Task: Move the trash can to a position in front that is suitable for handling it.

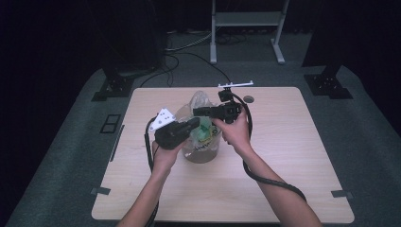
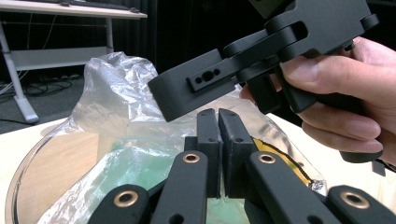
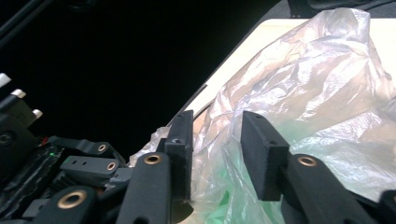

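A crumpled clear plastic bag (image 1: 200, 101) holding something green (image 1: 205, 131) stands in a round clear container (image 1: 202, 155) at the middle of the table. My left gripper (image 1: 193, 123) reaches into the bag's left side. In the left gripper view its jaws (image 2: 218, 119) are together against the bag (image 2: 112, 88); I cannot tell if film is caught between them. My right gripper (image 1: 196, 112) points left across the bag's top, just above the left one (image 2: 187, 88). Its jaws (image 3: 217, 140) stand apart, with loose film of the bag (image 3: 303, 79) between them and the pads not pressing on it.
The light wooden table (image 1: 283, 156) has a small dark disc (image 1: 248, 99) near its far edge and tape marks at the front corners. Black stand feet (image 1: 111, 87) (image 1: 328, 85) and a white frame (image 1: 246, 21) stand on the floor beyond.
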Demonstrator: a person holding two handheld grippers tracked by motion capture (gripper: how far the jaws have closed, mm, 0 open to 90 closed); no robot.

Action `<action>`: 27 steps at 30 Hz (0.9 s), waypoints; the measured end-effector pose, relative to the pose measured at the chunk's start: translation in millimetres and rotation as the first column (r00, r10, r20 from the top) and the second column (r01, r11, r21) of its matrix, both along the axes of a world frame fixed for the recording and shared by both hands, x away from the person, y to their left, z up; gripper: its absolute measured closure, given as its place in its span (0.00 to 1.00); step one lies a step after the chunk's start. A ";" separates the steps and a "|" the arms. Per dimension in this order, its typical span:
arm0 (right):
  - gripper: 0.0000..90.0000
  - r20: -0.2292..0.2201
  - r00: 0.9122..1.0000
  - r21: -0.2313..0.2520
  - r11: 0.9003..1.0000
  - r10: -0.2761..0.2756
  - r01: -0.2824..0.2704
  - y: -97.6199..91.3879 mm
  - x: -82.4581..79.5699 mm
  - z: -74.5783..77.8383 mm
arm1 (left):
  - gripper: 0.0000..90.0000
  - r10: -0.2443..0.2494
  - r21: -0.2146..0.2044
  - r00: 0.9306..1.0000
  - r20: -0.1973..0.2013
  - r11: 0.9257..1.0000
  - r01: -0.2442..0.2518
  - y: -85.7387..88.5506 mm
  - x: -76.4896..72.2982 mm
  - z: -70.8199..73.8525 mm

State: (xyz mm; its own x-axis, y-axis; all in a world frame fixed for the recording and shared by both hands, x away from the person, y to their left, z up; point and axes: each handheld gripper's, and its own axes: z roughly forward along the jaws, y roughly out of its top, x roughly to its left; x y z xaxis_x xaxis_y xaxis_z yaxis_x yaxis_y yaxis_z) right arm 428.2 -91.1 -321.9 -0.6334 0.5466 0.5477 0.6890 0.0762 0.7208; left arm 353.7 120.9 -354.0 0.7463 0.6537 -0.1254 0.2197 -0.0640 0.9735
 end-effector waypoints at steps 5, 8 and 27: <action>0.89 0.012 1.000 -0.044 0.999 -0.016 0.016 1.8 -0.4 -0.9 | 0.95 -0.001 0.005 1.000 0.000 1.000 0.001 -0.3 -1.0 0.0; 0.96 0.011 1.000 -0.062 0.998 -0.015 0.016 1.9 0.0 -3.1 | 0.90 0.001 0.006 1.000 -0.004 1.000 -0.001 0.8 -1.8 0.1; 1.00 0.001 1.000 -0.032 0.999 -0.009 0.010 -15.4 -0.2 -12.1 | 0.55 0.093 -0.049 0.995 -0.021 0.994 -0.094 36.8 -7.8 1.5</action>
State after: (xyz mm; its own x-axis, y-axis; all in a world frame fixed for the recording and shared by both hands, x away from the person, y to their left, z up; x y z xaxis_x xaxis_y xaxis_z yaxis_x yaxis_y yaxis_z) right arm 428.0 -106.5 -334.0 -0.6287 0.5699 0.5290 0.6890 0.0927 0.7188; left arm 346.0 157.7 -352.5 0.6794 0.7131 -0.1729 0.2405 0.0062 0.9706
